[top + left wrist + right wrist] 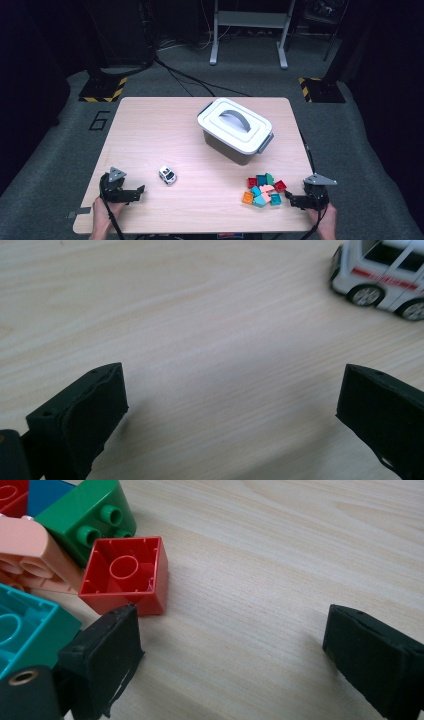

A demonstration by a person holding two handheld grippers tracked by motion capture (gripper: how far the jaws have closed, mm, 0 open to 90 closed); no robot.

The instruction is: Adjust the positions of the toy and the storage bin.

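Dark floor, cables and a grey metal stand [248, 30] are seen behind a pale wooden table [165, 125]. One lidded bin [235, 130] is set at about 1 o'clock from the table's centre, its white lid shut with the grey handle lying flat, so its contents cannot be told. One toy car [167, 175] is placed at about 7 o'clock from the centre, alone on bare wood. A heap of blocks [263, 190] is gathered at 5 o'clock, near the front right corner; about ten are counted, red, green, blue, teal, pink and orange, the exact number being hard to tell. Wide bare wood is left across the table's left half and far edge.

The left gripper [141, 191] is held low at the front left edge, jaws apart and empty, with the car at its 1 o'clock. The right gripper [290, 198] is held at the front right edge, jaws apart and empty, just beside the blocks, a red block [125, 575] lying nearest its jaw.
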